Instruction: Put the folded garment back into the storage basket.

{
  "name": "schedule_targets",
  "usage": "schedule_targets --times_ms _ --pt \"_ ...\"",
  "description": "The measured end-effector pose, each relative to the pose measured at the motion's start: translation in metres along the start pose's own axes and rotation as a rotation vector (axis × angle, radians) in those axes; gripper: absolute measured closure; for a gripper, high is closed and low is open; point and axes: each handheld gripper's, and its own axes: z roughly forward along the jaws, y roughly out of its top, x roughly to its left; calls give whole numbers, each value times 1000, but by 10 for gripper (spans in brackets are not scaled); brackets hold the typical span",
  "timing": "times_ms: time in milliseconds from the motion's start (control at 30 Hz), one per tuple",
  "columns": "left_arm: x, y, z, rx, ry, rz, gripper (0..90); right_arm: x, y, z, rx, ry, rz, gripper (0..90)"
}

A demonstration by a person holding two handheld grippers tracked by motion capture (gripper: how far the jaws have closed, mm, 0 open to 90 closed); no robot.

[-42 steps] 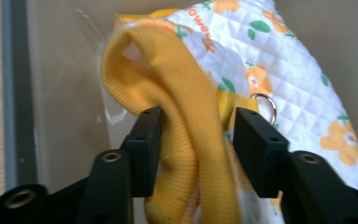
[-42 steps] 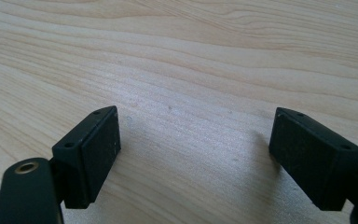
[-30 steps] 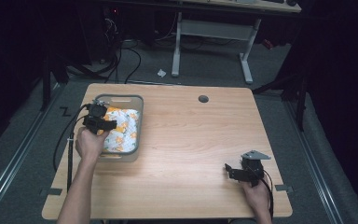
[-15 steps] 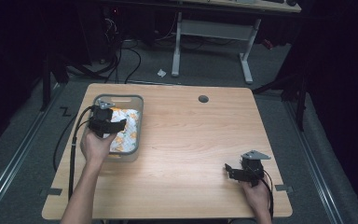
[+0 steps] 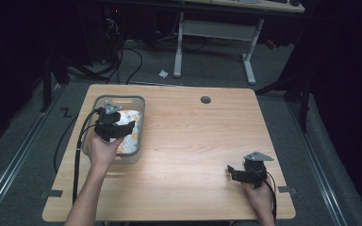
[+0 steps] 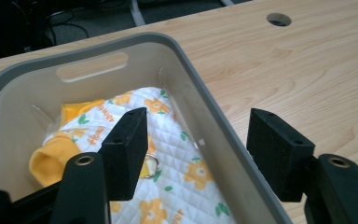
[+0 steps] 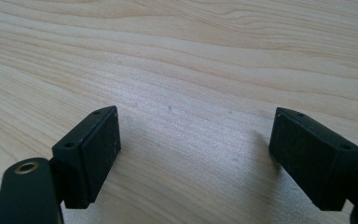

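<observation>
My left gripper [image 6: 196,154], fingers apart, straddles the grey bin [image 6: 205,105] wall over the floral quilted garment [image 6: 168,186]; closing risks clamping plastic. Right gripper [image 7: 196,154], fingers apart, idles over bench [image 7: 191,56].

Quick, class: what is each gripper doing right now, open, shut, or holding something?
Left gripper: open, holding nothing, straddling the bin wall.
Right gripper: open, empty, over the table.

From my feed: bin [image 5: 139,123] sits on the table [image 5: 193,141] toward 10 o'clock, folded cloth [image 6: 177,186] inside it. Left gripper [image 5: 122,126] hangs over the bin, jaws astride its 3 o'clock wall. Cable hole [image 5: 205,100] at 12 o'clock. Right gripper [image 5: 233,172] rests low near 4 o'clock, well apart from the bin.
</observation>
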Motion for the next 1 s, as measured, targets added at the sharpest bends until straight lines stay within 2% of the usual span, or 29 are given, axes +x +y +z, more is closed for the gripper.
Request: schedule_targets --times_ms 300,700,833,1000 --pt "-16 0 -6 -30 -43 13 392 0 0 0 0 0 0 165" --pt "-24 -1 -12 -51 -75 8 391 0 0 0 0 0 0 165" --pt "-27 -2 -14 -62 -80 19 390 0 0 0 0 0 0 164" --pt "-35 -4 -16 -67 -104 13 387 0 0 0 0 0 0 165"
